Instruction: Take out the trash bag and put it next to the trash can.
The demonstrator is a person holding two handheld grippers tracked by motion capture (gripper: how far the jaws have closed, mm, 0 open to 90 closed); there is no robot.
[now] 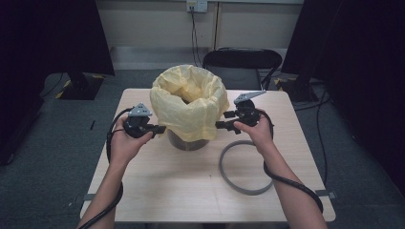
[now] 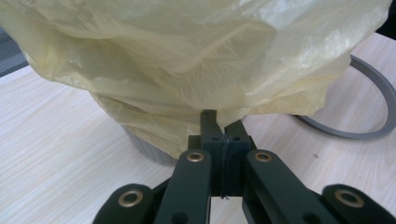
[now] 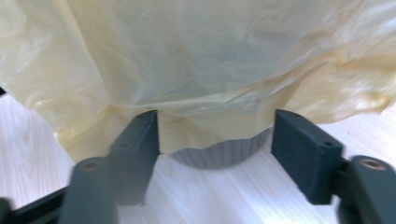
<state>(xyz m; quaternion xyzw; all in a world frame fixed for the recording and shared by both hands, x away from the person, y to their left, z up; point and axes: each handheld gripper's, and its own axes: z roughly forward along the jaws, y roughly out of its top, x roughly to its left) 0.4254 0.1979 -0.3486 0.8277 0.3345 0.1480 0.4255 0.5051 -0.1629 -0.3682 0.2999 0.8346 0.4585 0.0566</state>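
The left gripper [image 2: 221, 133] has its jaws clenched on the yellow bag [image 1: 190, 102] draped over the bin [image 1: 187, 143]; the right gripper [image 3: 215, 140] has its jaws released beside it on the counter [image 1: 157, 191].

The thin crinkled plastic bag [image 1: 189, 102] is pale yellow and translucent, paler and glossy where light catches its folds. Below its hem shows the dark grey ribbed round bin [image 1: 187, 141], its wall lined with fine upright ridges. The flat plastic ring [image 1: 242, 168] lying toward the right edge of the tabletop is mid grey and plain. The pale wooden tabletop [image 1: 167, 191] is light beige with a faint straight grain. The left claw [image 1: 160, 129] and the right claw [image 1: 220, 125] are matt black, with brass-coloured rivets at their joints, and each carries a light grey three-cornered plate. The carpeted floor [image 1: 57, 143] is dark grey.
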